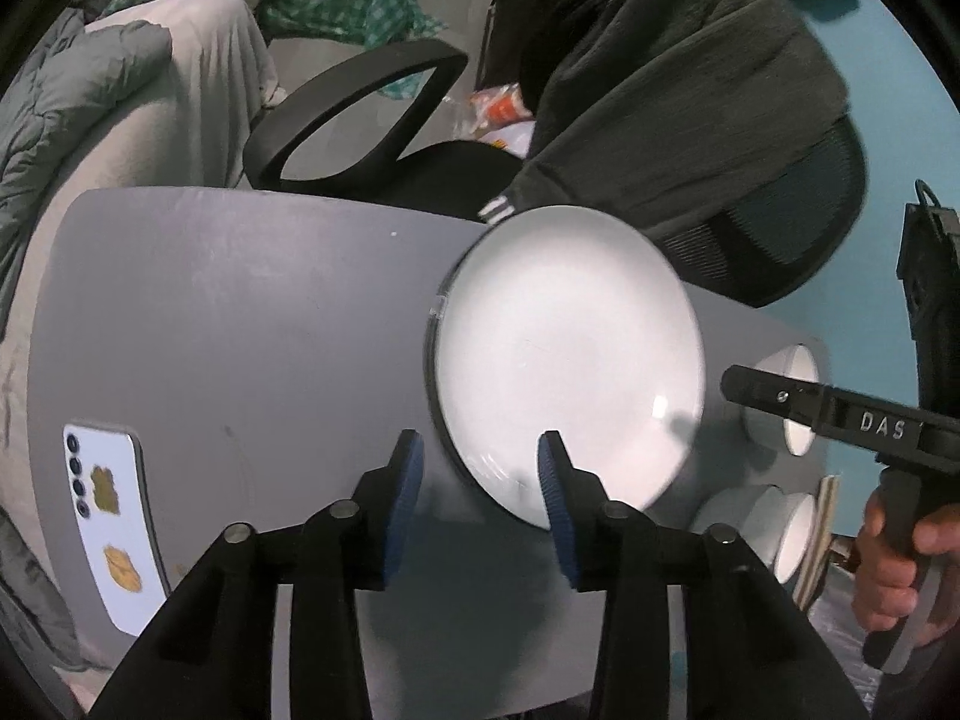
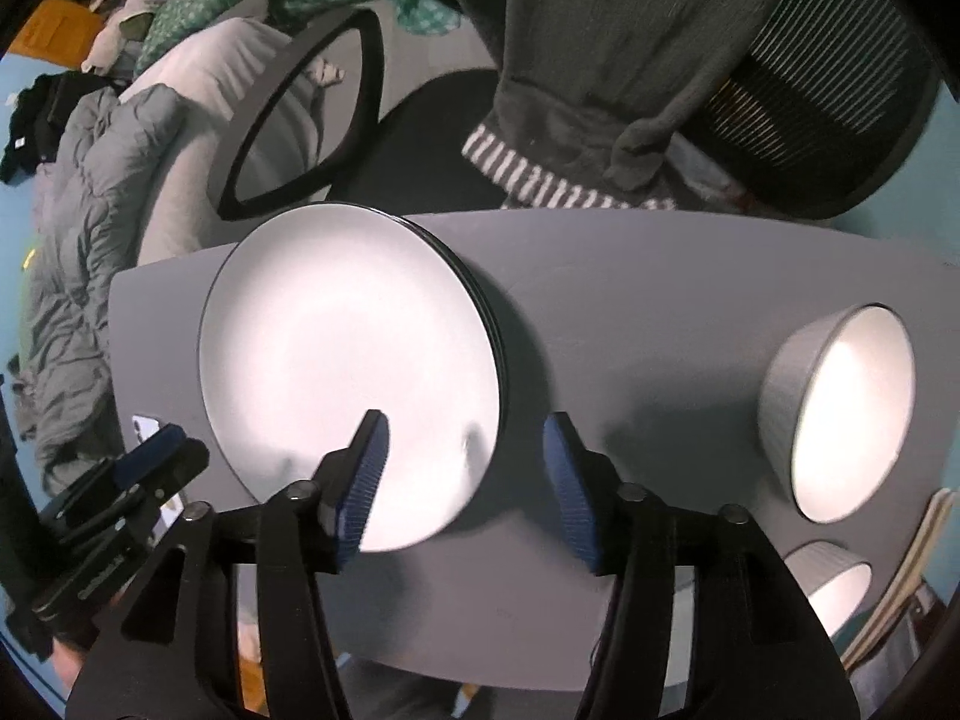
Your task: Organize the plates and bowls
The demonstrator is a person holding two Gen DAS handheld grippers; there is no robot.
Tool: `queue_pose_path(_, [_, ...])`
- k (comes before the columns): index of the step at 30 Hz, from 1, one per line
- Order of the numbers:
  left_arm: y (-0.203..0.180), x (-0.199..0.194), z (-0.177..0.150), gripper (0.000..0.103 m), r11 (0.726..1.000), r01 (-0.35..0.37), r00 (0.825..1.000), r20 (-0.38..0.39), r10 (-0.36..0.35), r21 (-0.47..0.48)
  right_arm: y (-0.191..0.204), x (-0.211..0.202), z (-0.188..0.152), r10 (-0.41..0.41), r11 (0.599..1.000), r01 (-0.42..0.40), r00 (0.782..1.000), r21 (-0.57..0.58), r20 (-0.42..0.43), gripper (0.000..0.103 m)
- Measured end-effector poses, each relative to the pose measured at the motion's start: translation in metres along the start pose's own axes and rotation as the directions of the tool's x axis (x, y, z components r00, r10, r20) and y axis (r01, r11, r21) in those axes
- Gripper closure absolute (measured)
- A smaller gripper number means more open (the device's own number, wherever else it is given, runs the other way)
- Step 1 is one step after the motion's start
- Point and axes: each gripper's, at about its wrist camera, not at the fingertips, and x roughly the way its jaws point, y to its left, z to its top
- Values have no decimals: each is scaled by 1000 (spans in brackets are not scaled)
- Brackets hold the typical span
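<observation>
A stack of white plates with dark rims (image 1: 564,354) (image 2: 354,372) lies on the grey table (image 1: 240,312) (image 2: 648,312). Two white bowls with ribbed grey outsides stand to its right: one farther (image 1: 792,396) (image 2: 840,408), one nearer (image 1: 774,528) (image 2: 834,582). My left gripper (image 1: 480,486) is open, hovering at the near edge of the plates and holding nothing. My right gripper (image 2: 465,468) is open and empty above the plates' near right edge. The right gripper's side also shows in the left wrist view (image 1: 840,414).
A white phone (image 1: 114,516) lies on the table's left part. A black office chair (image 1: 372,120) (image 2: 312,120) with a dark garment stands behind the table. A bed with grey bedding (image 2: 96,228) is at the left. Flat items (image 2: 912,570) lean at the right edge.
</observation>
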Motion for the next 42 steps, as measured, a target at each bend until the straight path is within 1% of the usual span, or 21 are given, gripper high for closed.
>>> queue_pose_path(1, [-1,-5,-4,55,1000,12,1000,12,-12,0,2,-6,-5,-9,1000,9,1000,-11,19,42])
queue_pose_path(2, [-2,-10,-8,55,1000,24,999,21,-24,1,4,-12,-10,-21,1000,22,999,-22,37,41])
queue_pose_path(5, [-5,-24,-20,55,998,67,997,46,-67,4,10,-30,-27,-65,996,70,993,-49,102,39])
queue_pose_path(8, [-9,-40,-33,54,995,97,992,79,-98,13,14,-48,-43,-91,993,104,981,-64,172,39])
queue_pose_path(12, [-19,-60,-51,53,993,113,985,122,-118,43,21,-74,-67,-79,993,97,968,-67,238,35])
queue_pose_path(16, [-36,-79,-69,53,988,116,979,155,-131,106,26,-95,-89,-72,995,91,952,-51,299,34])
queue_pose_path(20, [-53,-92,-86,50,973,150,972,156,-178,178,27,-112,-109,-86,994,105,933,-36,350,32])
queue_pose_path(24, [-65,-103,-98,50,962,162,968,156,-198,218,22,-124,-128,-125,991,133,910,7,395,32])
queue_pose_path(26, [-69,-107,-102,50,959,164,966,159,-204,232,18,-128,-138,-137,990,136,902,31,410,32])
queue_pose_path(29, [-77,-113,-109,50,951,148,967,163,-198,273,12,-134,-152,-151,988,133,896,74,418,32])
queue_pose_path(31, [-82,-114,-112,50,944,131,970,156,-185,304,7,-137,-162,-143,988,108,897,107,419,32])
queue_pose_path(35, [-86,-115,-118,50,939,156,972,123,-202,305,-3,-142,-183,-132,982,62,898,177,419,32])
queue_pose_path(40, [-91,-118,-119,50,935,143,973,126,-192,326,-12,-141,-202,-153,972,63,899,226,411,32])
queue_pose_path(41, [-92,-119,-119,47,934,144,973,127,-195,327,-15,-141,-206,-157,970,63,900,234,407,32])
queue_pose_path(42, [-92,-120,-119,39,932,147,972,128,-198,330,-17,-140,-208,-158,969,62,901,241,404,32])
